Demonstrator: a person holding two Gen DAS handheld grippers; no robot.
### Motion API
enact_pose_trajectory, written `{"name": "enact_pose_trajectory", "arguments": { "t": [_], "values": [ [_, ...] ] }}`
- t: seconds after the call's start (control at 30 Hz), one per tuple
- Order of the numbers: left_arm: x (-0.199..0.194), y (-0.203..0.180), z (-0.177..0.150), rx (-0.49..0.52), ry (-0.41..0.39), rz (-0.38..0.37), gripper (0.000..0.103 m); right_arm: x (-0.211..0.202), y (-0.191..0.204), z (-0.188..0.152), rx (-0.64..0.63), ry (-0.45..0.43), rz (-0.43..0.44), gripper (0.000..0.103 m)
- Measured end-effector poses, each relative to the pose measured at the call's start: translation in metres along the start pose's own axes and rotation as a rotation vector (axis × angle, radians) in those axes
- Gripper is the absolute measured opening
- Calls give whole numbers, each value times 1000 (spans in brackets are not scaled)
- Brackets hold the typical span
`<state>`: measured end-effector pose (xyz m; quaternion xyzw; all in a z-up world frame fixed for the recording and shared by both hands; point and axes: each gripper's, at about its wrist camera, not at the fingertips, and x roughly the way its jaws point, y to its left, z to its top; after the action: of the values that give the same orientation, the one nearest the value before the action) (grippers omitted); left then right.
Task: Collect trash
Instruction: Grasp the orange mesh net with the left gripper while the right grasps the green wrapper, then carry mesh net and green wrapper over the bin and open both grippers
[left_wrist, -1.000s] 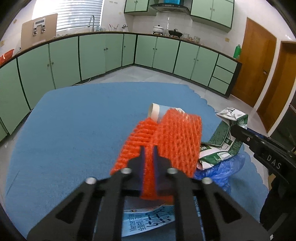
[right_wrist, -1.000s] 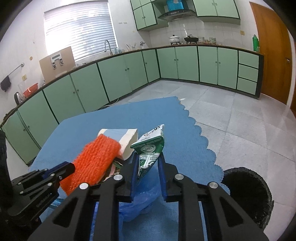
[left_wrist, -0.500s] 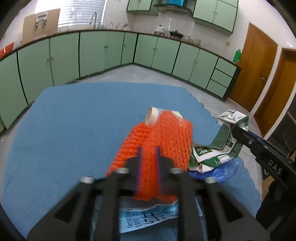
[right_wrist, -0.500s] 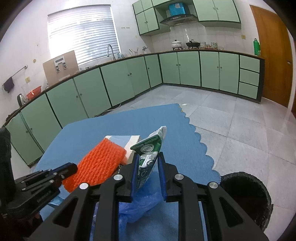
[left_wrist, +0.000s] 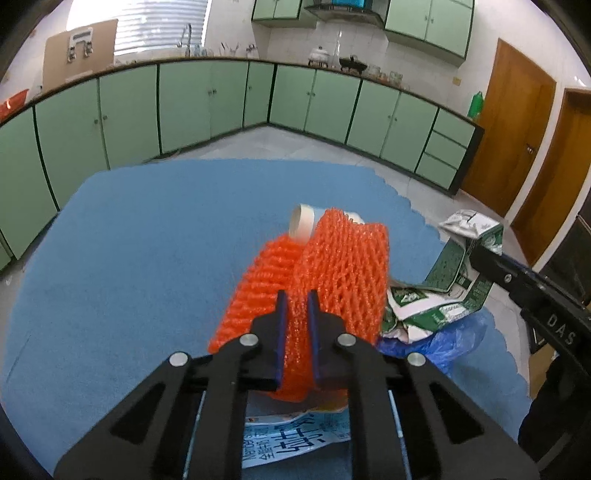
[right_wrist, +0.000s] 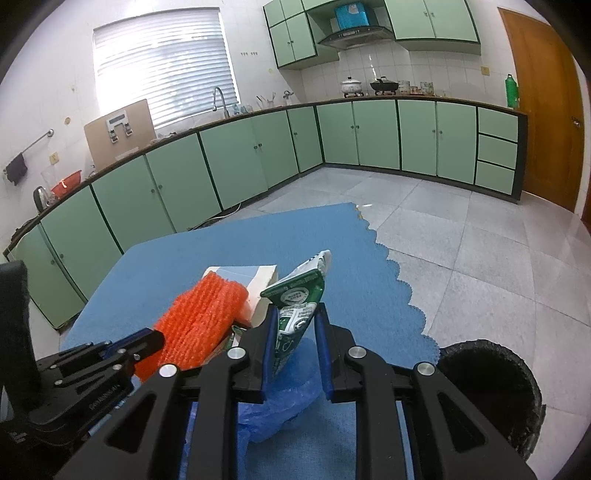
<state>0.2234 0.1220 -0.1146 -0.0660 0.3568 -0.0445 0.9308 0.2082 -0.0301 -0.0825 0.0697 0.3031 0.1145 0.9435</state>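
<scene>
My left gripper (left_wrist: 295, 297) has its jaws closing tight on an orange foam net (left_wrist: 343, 258), and the pads press on its near end. The net is lifted over a blue mat (left_wrist: 147, 240). The net (right_wrist: 207, 314) and the left gripper (right_wrist: 147, 339) also show in the right wrist view. My right gripper (right_wrist: 295, 310) is shut on a crumpled green and white carton (right_wrist: 299, 291), held upright just right of the net. The carton (left_wrist: 454, 266) sits at the right of the left wrist view. A white paper tube (left_wrist: 301, 221) lies behind the net.
A crumpled blue plastic bag (right_wrist: 280, 406) lies under the right gripper. A printed wrapper (left_wrist: 295, 439) lies beneath the left one. A black bin (right_wrist: 491, 387) with a dark liner stands on the tiled floor, right of the mat's scalloped edge. Green cabinets line the walls.
The left view was blurred half a second ago, with its fingers a little wider on the net; now they pinch it tight again. The right gripper and carton stayed put.
</scene>
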Motion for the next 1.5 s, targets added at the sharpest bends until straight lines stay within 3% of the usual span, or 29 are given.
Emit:
{"name": "enact_pose_trajectory", "arguments": {
  "t": [0.4,0.7,1.07,1.5],
  "values": [
    [-58,-6,27,-27,-155,-36,9,-31,3,19,-8,-90,83,17],
    [-82,-23,35,-19,-202,-68,9,-62,0,40,-5,-159,136,16],
    [-87,-64,34,20,-215,-135,9,-97,-32,43,8,-209,83,16],
    [-58,-147,19,111,-170,-249,9,-133,-113,29,65,-211,-88,16]
  ]
}}
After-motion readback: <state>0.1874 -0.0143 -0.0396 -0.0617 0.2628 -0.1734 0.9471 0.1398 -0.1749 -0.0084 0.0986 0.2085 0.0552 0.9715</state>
